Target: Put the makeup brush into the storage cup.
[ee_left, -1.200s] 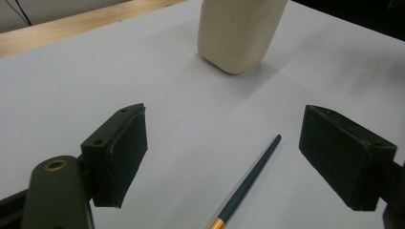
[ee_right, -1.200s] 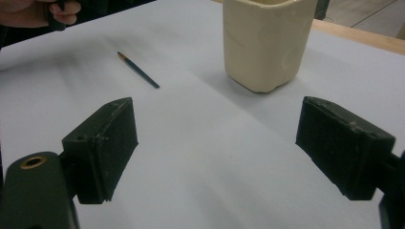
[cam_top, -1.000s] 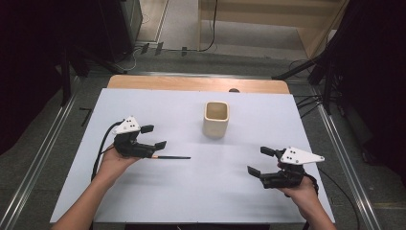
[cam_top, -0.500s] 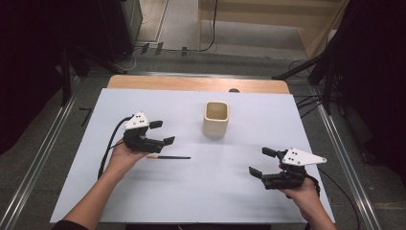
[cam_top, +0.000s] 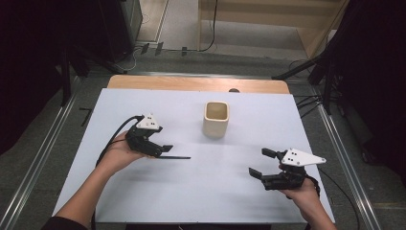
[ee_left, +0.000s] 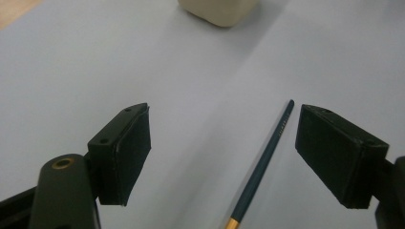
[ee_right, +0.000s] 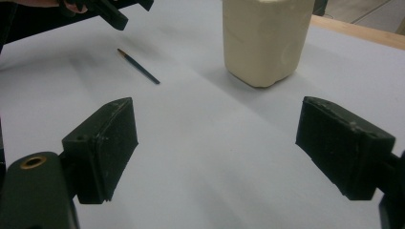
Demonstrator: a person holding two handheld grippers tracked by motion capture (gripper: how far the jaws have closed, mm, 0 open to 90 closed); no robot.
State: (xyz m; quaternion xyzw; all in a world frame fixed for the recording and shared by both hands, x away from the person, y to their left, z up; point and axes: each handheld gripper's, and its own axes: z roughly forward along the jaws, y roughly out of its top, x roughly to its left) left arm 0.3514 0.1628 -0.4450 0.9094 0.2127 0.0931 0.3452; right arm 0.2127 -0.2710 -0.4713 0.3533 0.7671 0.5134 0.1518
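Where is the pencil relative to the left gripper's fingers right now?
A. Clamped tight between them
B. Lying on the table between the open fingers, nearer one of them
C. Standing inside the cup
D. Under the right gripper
B: in the left gripper view the pencil lies flat on the table in the gap of the open left gripper, untouched and nearer one finger, while the cup stands apart.

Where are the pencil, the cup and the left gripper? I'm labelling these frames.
pencil (ee_left: 261,164), left gripper view, mid shaft.
cup (cam_top: 216,125), high view, front wall.
left gripper (cam_top: 165,151), high view, between its fingers.
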